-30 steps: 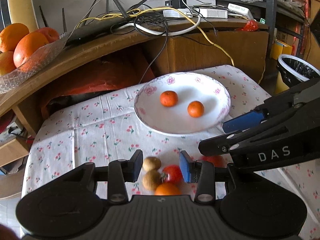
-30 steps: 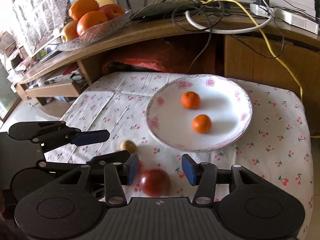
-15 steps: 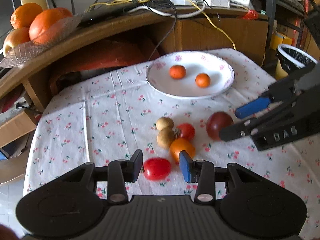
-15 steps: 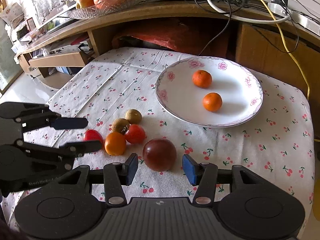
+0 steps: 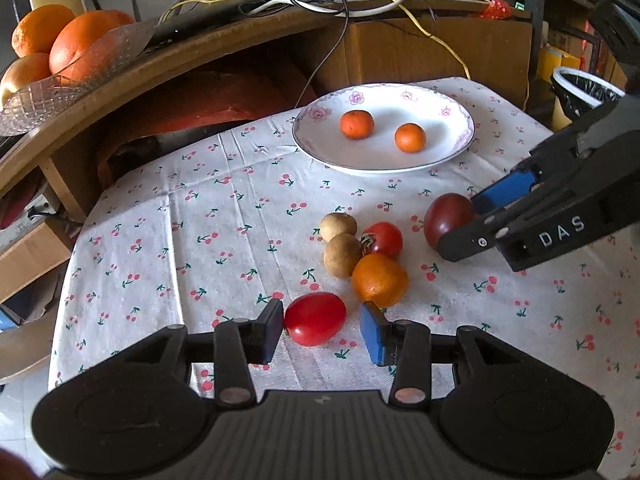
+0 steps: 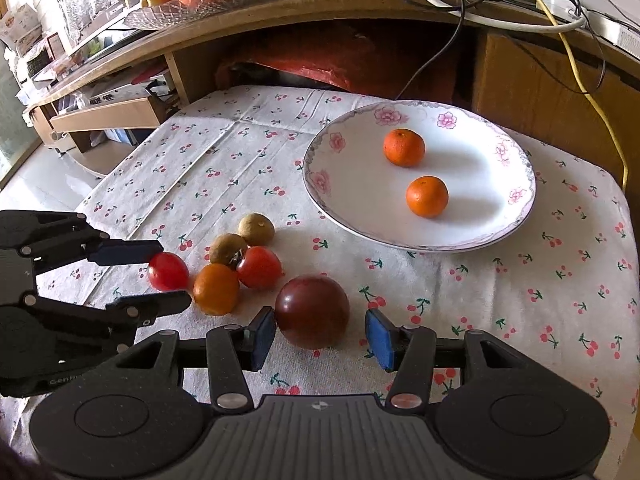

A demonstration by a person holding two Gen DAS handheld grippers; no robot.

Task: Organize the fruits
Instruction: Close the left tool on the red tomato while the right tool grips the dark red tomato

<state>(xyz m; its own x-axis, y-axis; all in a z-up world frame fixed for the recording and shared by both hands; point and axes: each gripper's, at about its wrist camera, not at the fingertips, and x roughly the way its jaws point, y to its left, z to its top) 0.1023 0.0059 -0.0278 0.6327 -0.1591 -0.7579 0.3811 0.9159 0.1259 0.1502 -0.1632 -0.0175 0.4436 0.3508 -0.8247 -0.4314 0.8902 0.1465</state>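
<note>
Red tomato (image 5: 315, 318) sits on the tabletop (image 5: 224, 220) right between the left gripper (image 5: 322, 330) jaws, spread wide, near pad touching; dark plum (image 6: 312, 311) sits likewise between the right gripper (image 6: 320, 332) jaws, released, beside the fruit cluster, plate (image 6: 352, 216) beyond

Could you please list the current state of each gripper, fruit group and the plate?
Left gripper: open around the red tomato.
Right gripper: open around the dark tomato.
Plate: holds two small oranges.
Fruit cluster: loose on the tablecloth.
</note>
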